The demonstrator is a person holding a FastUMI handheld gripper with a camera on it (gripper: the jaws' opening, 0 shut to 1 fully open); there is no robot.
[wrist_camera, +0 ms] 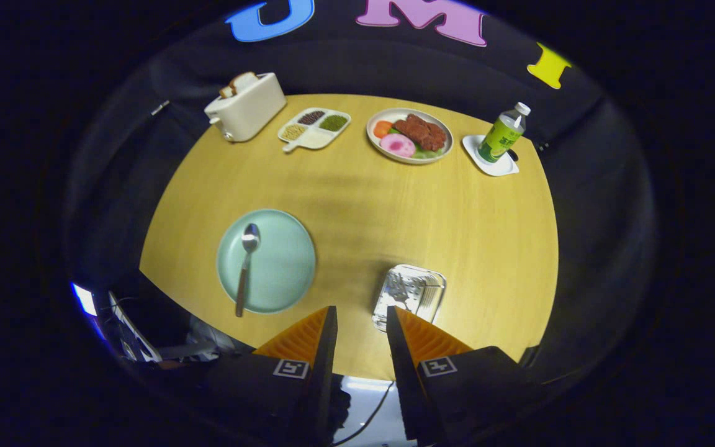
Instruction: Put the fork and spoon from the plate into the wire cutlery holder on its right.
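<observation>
A pale green plate (283,264) lies on the yellow round table, ahead and to the left of my fingers. A metal spoon (245,266) rests on it, bowl pointing away, handle overhanging the near rim. The wire cutlery holder (409,295) stands to the plate's right, just ahead of my right finger, with metal cutlery inside, likely the fork, though the tangle of wire makes it hard to tell. My gripper (361,310) hovers high above the table's near edge, open, nothing between its orange fingers (308,335).
At the table's far side stand a white toaster (247,107) with bread, a divided dish (314,128) of beans, a plate of food (409,135), and a green bottle (502,135) on a white coaster. Bare tabletop (395,211) spreads across the middle.
</observation>
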